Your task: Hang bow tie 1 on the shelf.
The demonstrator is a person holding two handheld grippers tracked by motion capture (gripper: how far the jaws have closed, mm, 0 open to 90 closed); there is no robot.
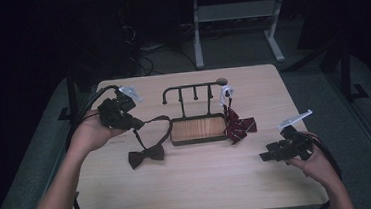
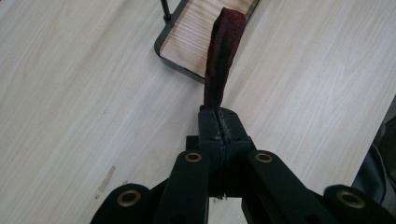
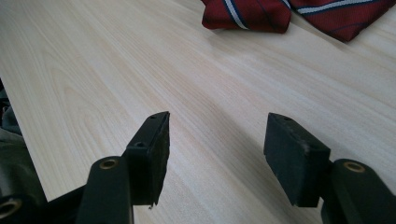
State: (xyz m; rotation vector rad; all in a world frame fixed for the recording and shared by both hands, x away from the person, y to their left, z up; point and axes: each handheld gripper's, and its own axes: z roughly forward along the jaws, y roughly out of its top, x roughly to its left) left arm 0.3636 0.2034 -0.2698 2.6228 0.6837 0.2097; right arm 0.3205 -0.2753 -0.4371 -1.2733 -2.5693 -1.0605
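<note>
The strap (image 2: 223,56) pinched in the black left gripper (image 2: 219,122) is dark maroon. Ahead of the black right gripper (image 3: 215,140), the bow tie (image 3: 299,14) is red with white and navy stripes, on the pale wood-grain table (image 3: 116,70).

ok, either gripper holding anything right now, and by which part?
Left gripper is shut on the dark bow tie's strap, near one end of it. Right gripper is open above the table, holding nothing.
</note>
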